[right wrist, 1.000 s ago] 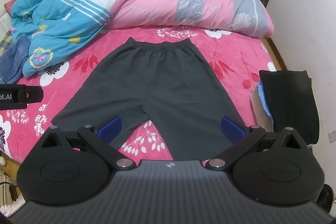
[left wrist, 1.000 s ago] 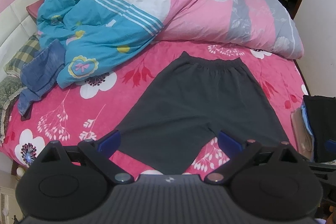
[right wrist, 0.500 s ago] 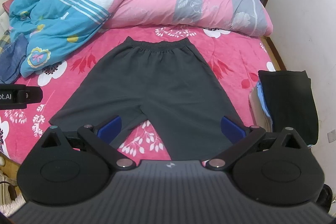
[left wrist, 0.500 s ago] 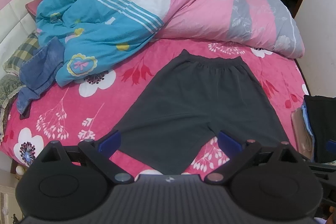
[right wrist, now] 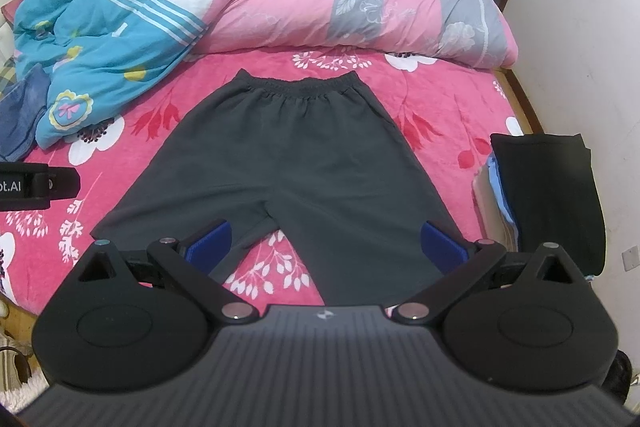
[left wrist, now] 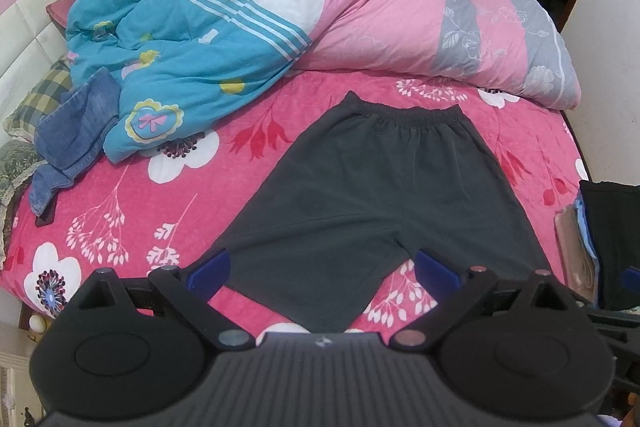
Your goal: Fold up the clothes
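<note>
Two grippers, both with jaws spread wide and nothing in them, hovering over the near end of the dark shorts point(right wrist: 288, 163). The shorts lie flat on the pink floral bedspread point(left wrist: 120, 195), waistband away from the jaws, leg hems closest, so the long axis runs straight ahead of both tools. The left gripper point(left wrist: 322, 267) sits over the left leg hem, the right gripper point(right wrist: 326, 241) over the crotch gap and right leg. A folded stack point(right wrist: 548, 187) sits just right of the shorts.
</note>
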Demonstrator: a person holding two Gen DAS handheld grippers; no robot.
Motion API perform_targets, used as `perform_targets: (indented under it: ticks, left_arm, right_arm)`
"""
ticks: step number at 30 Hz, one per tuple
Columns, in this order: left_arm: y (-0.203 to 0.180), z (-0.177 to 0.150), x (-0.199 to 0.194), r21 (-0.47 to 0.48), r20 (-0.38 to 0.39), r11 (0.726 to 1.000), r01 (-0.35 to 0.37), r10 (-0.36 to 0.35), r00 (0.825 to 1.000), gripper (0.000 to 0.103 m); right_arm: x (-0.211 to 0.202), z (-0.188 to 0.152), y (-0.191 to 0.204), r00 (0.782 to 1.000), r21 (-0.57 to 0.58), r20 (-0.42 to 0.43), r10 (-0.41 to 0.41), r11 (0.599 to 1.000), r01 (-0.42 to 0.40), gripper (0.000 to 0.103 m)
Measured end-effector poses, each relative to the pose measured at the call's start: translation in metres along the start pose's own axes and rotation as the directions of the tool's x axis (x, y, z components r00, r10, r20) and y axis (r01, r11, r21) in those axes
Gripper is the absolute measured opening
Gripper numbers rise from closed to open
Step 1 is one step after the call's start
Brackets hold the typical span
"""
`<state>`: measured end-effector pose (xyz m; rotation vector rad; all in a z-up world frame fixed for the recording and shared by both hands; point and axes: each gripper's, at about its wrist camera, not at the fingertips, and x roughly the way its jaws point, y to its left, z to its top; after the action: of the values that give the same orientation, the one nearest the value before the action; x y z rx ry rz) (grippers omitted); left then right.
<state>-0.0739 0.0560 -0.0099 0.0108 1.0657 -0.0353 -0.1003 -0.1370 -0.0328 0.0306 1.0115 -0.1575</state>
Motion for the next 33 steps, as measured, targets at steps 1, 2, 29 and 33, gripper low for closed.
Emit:
perform_targets:
  ticks: [1, 2, 29, 33]
  left_arm:
    - [0.0, 0.0003, 0.0003, 0.0, 0.0, 1.0, 0.0, 0.0, 1.0, 0.099]
    - [0.0001, 0.0006, 0.0006, 0.001, 0.0, 1.0, 0.0, 0.0, 1.0, 0.099]
    - [0.0008, 0.0051, 0.0073, 0.009, 0.0, 1.0, 0.003, -0.003, 1.0, 0.099]
    - [0.0008, 0.006, 0.0086, 0.011, -0.002, 1.0, 0.004, -0.004, 1.0, 0.099]
  right_arm:
    - [0.0001, 0.0, 0.0001, 1.0, 0.0, 0.0, 0.0, 1.0, 0.0, 0.101]
    - [0.0001, 0.0001, 0.0001, 1.0, 0.001, 0.0, -0.001, 1.0, 0.001, 0.101]
    - [0.0056, 0.0017, -0.0034, 1.0, 0.006, 0.0, -0.009, 1.0, 0.009, 0.101]
    - [0.0045, 0.0037, -0.0036, 1.0, 0.006, -0.001, -0.009, 1.0, 0.009, 0.101]
